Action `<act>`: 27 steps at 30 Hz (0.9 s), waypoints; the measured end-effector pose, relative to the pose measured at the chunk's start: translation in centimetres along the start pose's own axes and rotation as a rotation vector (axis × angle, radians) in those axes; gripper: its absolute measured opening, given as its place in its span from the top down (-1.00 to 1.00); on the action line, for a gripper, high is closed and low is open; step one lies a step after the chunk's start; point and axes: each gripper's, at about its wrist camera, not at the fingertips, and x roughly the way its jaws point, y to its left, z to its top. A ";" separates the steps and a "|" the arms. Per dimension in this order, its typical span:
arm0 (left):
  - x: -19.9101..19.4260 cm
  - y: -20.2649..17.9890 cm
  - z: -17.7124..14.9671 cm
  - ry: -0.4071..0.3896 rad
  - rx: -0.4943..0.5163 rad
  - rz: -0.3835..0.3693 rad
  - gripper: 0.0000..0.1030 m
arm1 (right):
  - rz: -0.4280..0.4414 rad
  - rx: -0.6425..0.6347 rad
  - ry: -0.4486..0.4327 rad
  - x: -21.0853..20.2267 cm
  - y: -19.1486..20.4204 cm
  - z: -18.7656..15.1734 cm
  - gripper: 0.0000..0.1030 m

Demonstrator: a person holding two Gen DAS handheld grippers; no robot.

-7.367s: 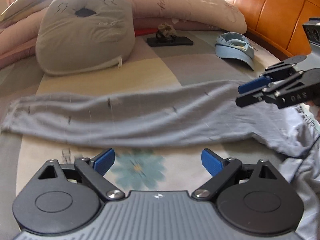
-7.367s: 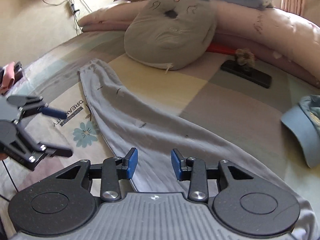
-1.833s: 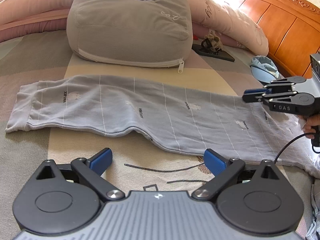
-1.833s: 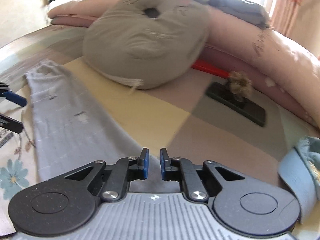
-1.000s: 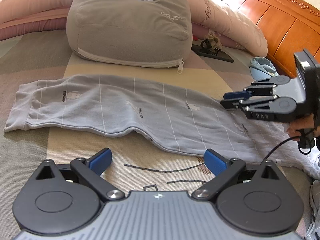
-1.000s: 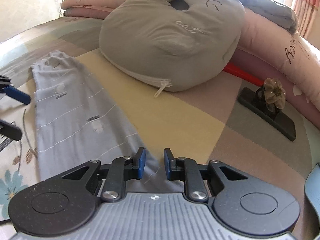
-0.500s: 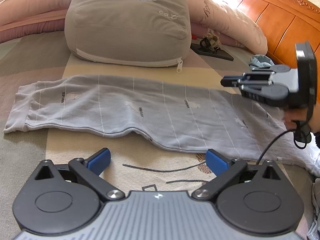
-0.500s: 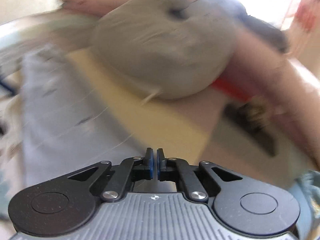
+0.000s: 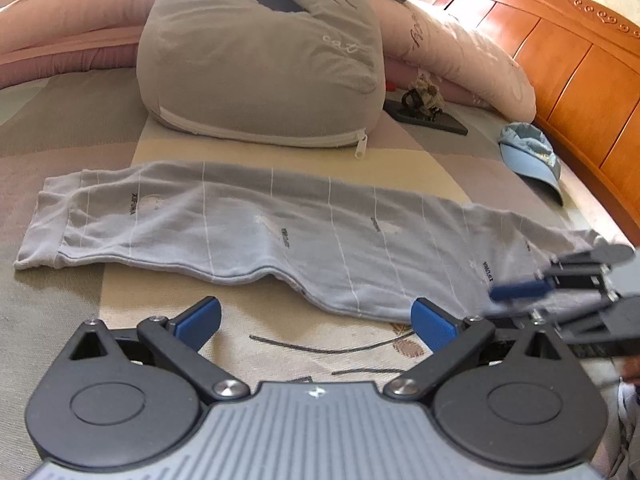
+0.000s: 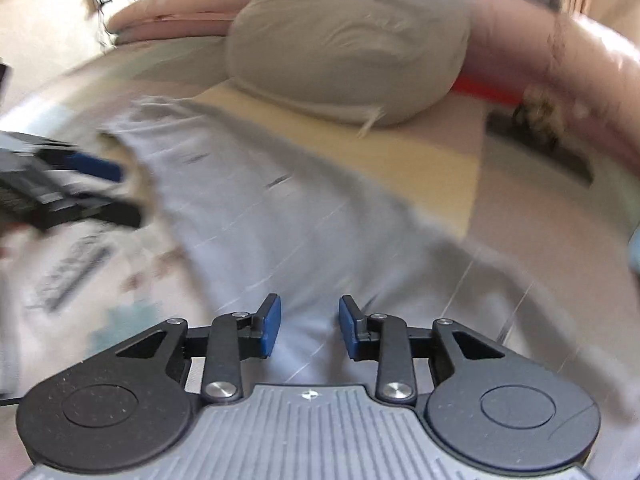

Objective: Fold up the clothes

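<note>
Grey striped trousers (image 9: 280, 224) laid flat across bed (image 9: 120, 296), slightly rumpled, cat cushion (image 9: 260, 52) behind, blue cap (image 9: 532, 152) at R, L tongs (image 9: 316, 320) spread wide, R tongs (image 10: 309, 324) just opening, empty above cloth.

Grey trousers (image 9: 280, 224): soft matt knit cloth, faintly creased. Cat cushion (image 9: 260, 56): matt grey fabric, plastic zip. Headboard (image 9: 560, 68): glossy varnished wood. Bedsheet (image 9: 120, 304): matt printed cloth. Left gripper (image 9: 316, 322): matt black plastic, blue pads (image 9: 200, 322), bright metal screws.
</note>
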 end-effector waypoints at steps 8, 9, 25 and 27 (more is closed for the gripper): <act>-1.2 -1.9 1.0 -0.079 0.056 0.063 -0.95 | -0.217 0.152 -0.013 -1.9 -4.5 -2.0 0.00; -1.0 -2.8 1.3 -0.079 0.086 0.079 -0.95 | -0.194 0.157 0.000 -2.1 -4.4 -2.5 -0.04; 6.2 -8.4 1.0 0.097 0.165 0.126 -0.97 | -0.087 0.346 -0.045 -6.0 -15.8 -4.1 -0.22; 5.1 -8.5 0.2 0.132 0.180 0.127 -0.97 | -0.064 0.341 -0.029 -5.9 -15.7 -5.4 -0.33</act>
